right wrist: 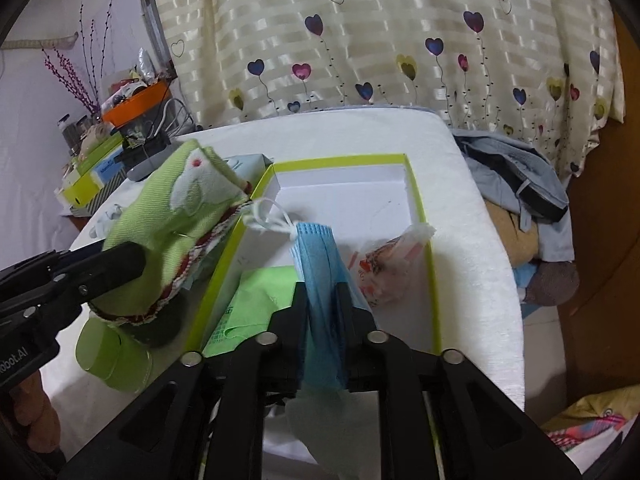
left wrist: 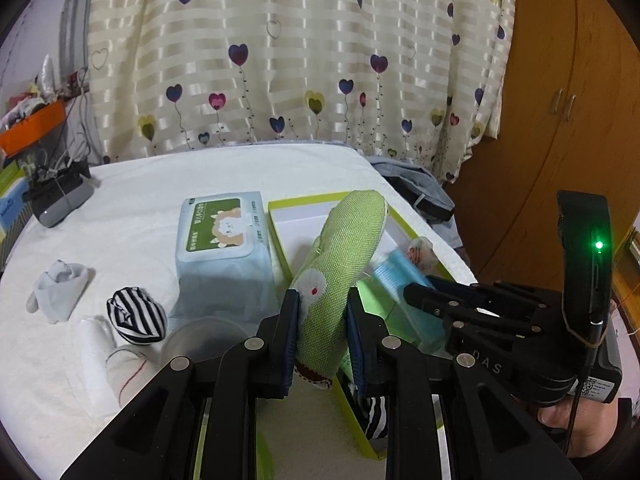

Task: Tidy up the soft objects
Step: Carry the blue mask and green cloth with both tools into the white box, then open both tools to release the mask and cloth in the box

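Note:
My left gripper (left wrist: 324, 300) is shut on a green knitted sock (left wrist: 344, 248) with a white patch, held up beside the left wall of the green-rimmed white box (left wrist: 276, 216). In the right wrist view that sock (right wrist: 180, 208) hangs left of the box (right wrist: 416, 184). My right gripper (right wrist: 322, 288) is over the box's near end. A folded blue face mask (right wrist: 316, 252) fills the gap between its fingers, its white ear loop dangling ahead. In the box lie a green sheet (right wrist: 256, 300) and a small red-printed plastic bag (right wrist: 392, 264).
On the white bed cover sit a blue wipes pack (left wrist: 220, 232), a striped sock (left wrist: 136, 316), a grey sock (left wrist: 60, 284), a white roll (left wrist: 100, 356) and a plastic cup (right wrist: 112, 360). Clothes (right wrist: 520, 184) are piled right of the bed. A cluttered shelf stands far left.

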